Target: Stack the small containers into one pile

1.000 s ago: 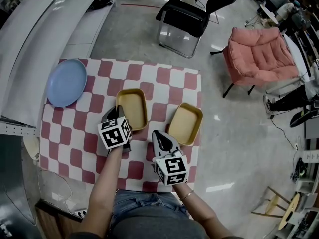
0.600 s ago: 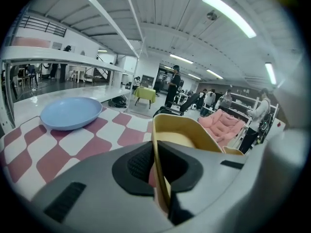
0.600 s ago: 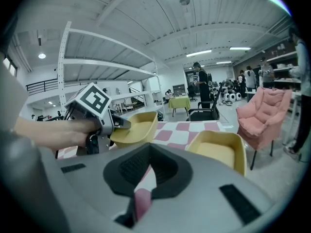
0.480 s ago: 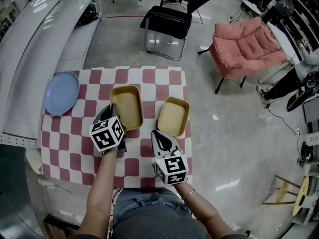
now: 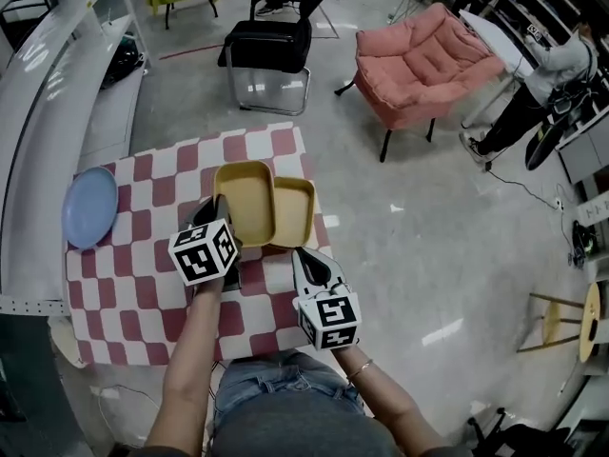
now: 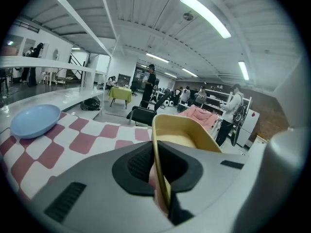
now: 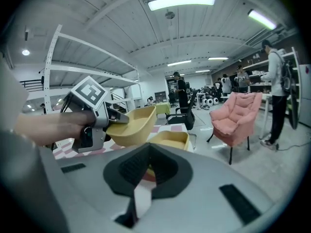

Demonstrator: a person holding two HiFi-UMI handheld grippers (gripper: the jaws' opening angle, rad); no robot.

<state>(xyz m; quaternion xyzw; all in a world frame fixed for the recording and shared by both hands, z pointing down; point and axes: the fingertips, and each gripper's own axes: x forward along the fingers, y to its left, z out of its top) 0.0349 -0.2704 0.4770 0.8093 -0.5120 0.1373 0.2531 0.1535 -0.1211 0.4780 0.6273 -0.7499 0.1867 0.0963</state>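
Note:
Two small yellow containers are in view. My left gripper (image 5: 221, 209) is shut on the near rim of one yellow container (image 5: 243, 201), which hangs lifted and tilted; its rim runs between the jaws (image 6: 160, 178). In the head view its right edge overlaps the second yellow container (image 5: 296, 211), which rests on the checkered table (image 5: 143, 265). The right gripper view shows the held container (image 7: 131, 125) above and left of the resting one (image 7: 170, 140). My right gripper (image 5: 306, 260) is shut and empty, just short of the resting container.
A blue plate (image 5: 88, 206) lies at the table's left edge. A long white shelf (image 5: 38, 112) runs along the left. A black chair (image 5: 271, 46) and a pink armchair (image 5: 428, 65) stand beyond the table, with people at the back right.
The left gripper has carried its yellow container up and to the right, so it now overlaps the second container. The right gripper has stayed about where it was.

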